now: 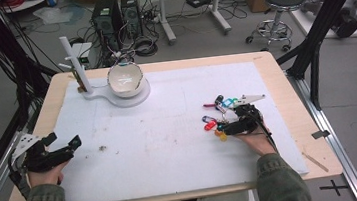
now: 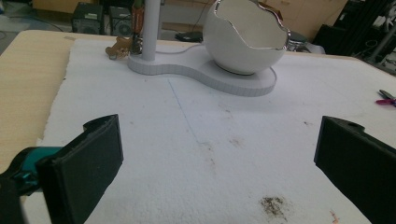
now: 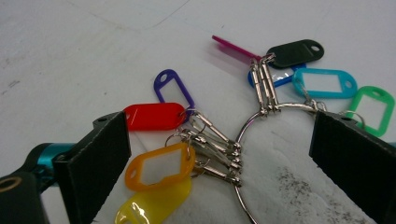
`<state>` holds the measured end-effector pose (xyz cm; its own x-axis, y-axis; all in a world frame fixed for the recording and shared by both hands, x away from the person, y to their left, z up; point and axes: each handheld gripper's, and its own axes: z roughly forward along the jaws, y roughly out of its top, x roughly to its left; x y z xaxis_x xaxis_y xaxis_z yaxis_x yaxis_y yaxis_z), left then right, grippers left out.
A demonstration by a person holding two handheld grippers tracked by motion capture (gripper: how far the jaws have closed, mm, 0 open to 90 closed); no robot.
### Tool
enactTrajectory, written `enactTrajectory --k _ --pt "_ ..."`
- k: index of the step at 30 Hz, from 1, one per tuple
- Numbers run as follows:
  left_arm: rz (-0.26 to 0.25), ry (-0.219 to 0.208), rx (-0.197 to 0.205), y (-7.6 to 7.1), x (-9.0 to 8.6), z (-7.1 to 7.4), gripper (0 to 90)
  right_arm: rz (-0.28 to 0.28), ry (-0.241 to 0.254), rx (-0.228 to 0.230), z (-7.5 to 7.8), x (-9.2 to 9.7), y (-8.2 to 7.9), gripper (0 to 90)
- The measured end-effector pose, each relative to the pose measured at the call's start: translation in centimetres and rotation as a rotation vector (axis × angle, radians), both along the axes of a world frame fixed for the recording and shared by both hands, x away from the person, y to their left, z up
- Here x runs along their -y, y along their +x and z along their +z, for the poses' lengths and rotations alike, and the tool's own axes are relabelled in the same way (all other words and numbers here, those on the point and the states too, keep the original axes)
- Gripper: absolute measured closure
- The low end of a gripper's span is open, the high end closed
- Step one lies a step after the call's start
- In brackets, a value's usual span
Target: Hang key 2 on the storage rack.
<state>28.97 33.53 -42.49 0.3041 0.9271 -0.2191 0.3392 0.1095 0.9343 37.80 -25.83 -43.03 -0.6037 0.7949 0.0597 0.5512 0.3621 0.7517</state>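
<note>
A metal key ring (image 3: 247, 126) with several coloured plastic tags lies on the white foam mat at the right (image 1: 221, 116). Its red tag (image 3: 154, 115), orange tag (image 3: 159, 167) and yellow tag (image 3: 154, 203) lie near my right gripper's left jaw; the black, blue and green tags (image 3: 373, 107) lie toward the right jaw. My right gripper (image 1: 232, 125) (image 3: 219, 158) is open, its jaws straddling the ring low over the mat. My left gripper (image 1: 65, 145) (image 2: 217, 161) is open over bare mat at the left, with nothing between its jaws.
A white egg-shaped bowl (image 1: 125, 79) (image 2: 247, 35) sits on a white stand with an upright post (image 1: 73, 61) at the back left. A small dirt smudge (image 1: 102, 148) marks the mat. A wooden stick (image 1: 315, 161) lies near the table's right front corner.
</note>
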Motion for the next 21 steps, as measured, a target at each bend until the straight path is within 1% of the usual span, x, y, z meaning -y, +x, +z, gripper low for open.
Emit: enactTrajectory --k 3,5,6,10,12,13,14,15,16,17,18,19,21 --pt "0.002 -0.003 0.002 -0.01 0.02 0.01 1.7 0.015 -0.019 -0.016 -0.21 -0.1 0.1 7.8" --pt "0.003 -0.003 0.001 -0.03 0.0 0.01 1.6 0.032 -0.022 -0.027 -0.22 -0.07 0.1 16.5" --pt "0.003 -0.002 0.001 -0.04 0.0 0.01 1.6 0.041 -0.018 -0.032 -0.22 -0.08 0.08 17.6" --pt "-0.003 0.0 -0.004 0.01 -0.01 -0.02 1.6 0.059 -0.037 -0.042 -0.37 -0.18 0.1 27.4" --pt "-0.003 0.0 -0.004 0.02 0.0 -0.02 1.6 0.078 -0.049 -0.045 -0.58 -0.21 0.31 35.8" --pt "-0.003 0.0 -0.004 0.01 -0.01 -0.02 1.6 0.09 -0.035 -0.057 -0.58 -0.21 0.34 42.2" --pt "-0.003 -0.001 -0.004 0.0 -0.02 -0.01 1.7 0.093 -0.035 -0.05 -0.52 -0.28 0.34 47.1" --pt "-0.002 0.0 -0.005 0.01 -0.03 -0.01 1.7 0.1 -0.035 -0.038 -0.33 -0.32 0.3 59.1" --pt "-0.002 0.0 -0.004 0.0 -0.03 -0.01 1.7 0.106 -0.037 -0.039 -0.23 -0.36 0.3 62.8" --pt "-0.002 -0.001 -0.004 0.01 -0.04 -0.01 1.6 0.105 -0.052 -0.033 -0.15 -0.45 0.24 68.1" --pt "-0.003 -0.002 -0.002 0.0 -0.03 -0.01 1.7 0.093 -0.063 -0.024 -0.09 -0.49 0.19 73.3" --pt "-0.004 -0.003 -0.003 0.0 -0.03 0.0 1.6 0.083 -0.076 -0.013 -0.09 -0.54 0.16 75.0" --pt "-0.005 -0.005 -0.001 0.0 -0.03 -0.01 1.6 0.071 -0.083 -0.01 0.02 -0.58 0.12 76.6"
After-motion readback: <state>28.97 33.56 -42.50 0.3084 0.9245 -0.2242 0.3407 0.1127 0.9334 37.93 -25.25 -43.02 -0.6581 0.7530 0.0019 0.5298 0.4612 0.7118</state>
